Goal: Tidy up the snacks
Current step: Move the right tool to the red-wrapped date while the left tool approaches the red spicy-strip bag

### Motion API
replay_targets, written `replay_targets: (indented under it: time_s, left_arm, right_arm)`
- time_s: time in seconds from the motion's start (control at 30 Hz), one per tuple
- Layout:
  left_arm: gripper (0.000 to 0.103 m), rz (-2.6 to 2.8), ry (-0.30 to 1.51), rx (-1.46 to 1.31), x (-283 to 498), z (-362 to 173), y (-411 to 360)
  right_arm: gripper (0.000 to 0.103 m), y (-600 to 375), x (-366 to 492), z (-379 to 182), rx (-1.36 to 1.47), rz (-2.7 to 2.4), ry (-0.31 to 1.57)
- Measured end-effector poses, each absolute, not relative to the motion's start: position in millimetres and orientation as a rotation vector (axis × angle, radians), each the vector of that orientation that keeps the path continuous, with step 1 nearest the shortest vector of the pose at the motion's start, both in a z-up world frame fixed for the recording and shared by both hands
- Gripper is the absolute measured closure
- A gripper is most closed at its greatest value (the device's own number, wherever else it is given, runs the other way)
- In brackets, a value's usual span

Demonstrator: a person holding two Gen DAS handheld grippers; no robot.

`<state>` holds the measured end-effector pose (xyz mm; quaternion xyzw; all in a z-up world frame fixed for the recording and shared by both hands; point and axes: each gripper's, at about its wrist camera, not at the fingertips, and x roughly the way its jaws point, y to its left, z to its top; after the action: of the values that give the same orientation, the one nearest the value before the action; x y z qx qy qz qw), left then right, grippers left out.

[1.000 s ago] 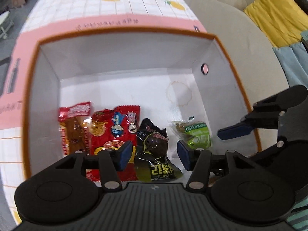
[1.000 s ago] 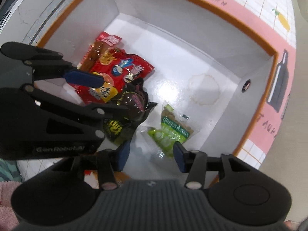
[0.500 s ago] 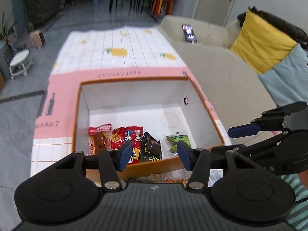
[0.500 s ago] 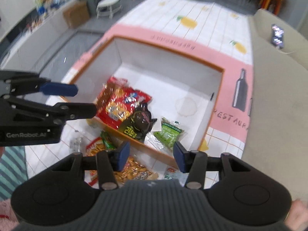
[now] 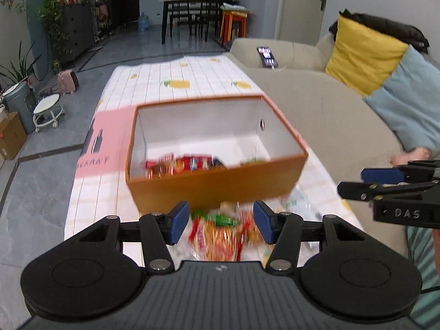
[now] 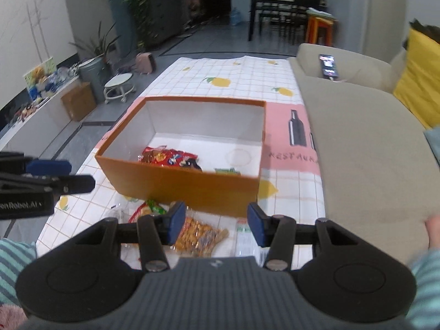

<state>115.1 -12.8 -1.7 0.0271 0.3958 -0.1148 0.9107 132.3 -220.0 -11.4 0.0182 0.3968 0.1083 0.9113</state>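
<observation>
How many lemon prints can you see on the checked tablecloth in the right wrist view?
5 yellow lemon prints: far left, far right, centre, right of it, beside the orange cardboard box. A blurred one at left may be a sixth; the box may hide more.

We saw the orange box (image 6: 189, 184) on the checked cloth (image 6: 247, 79), red packets (image 6: 167, 156) inside; loose snacks (image 6: 200, 233) lay near it; our right gripper (image 6: 214, 222) hung empty, jaws apart.

Box (image 6: 181, 184), snack packets (image 6: 200, 232) on tablecloth (image 6: 247, 79)
</observation>
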Motion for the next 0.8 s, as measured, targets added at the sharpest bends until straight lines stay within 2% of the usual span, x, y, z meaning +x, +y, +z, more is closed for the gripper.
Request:
replay_targets:
  time_s: [0.17, 0.33, 0.8]
  left_arm:
    - [0.04, -0.221, 0.838, 0.013, 89.4, -18.3, -4.7]
    - [0.039, -0.225, 0.888, 0.043, 73.1, -36.9, -6.7]
    - [0.039, -0.209, 0.98, 0.026, 71.7, -61.9, -12.2]
  right_arm:
    - [0.055, -219.2, 88.8, -30.6, 0.044, 0.144, 0.796]
    - [0.055, -223.5, 62.5, -59.1, 0.069, 0.109, 0.861]
    - [0.055, -235.1, 61.9, -99.9, 0.138, 0.052, 1.026]
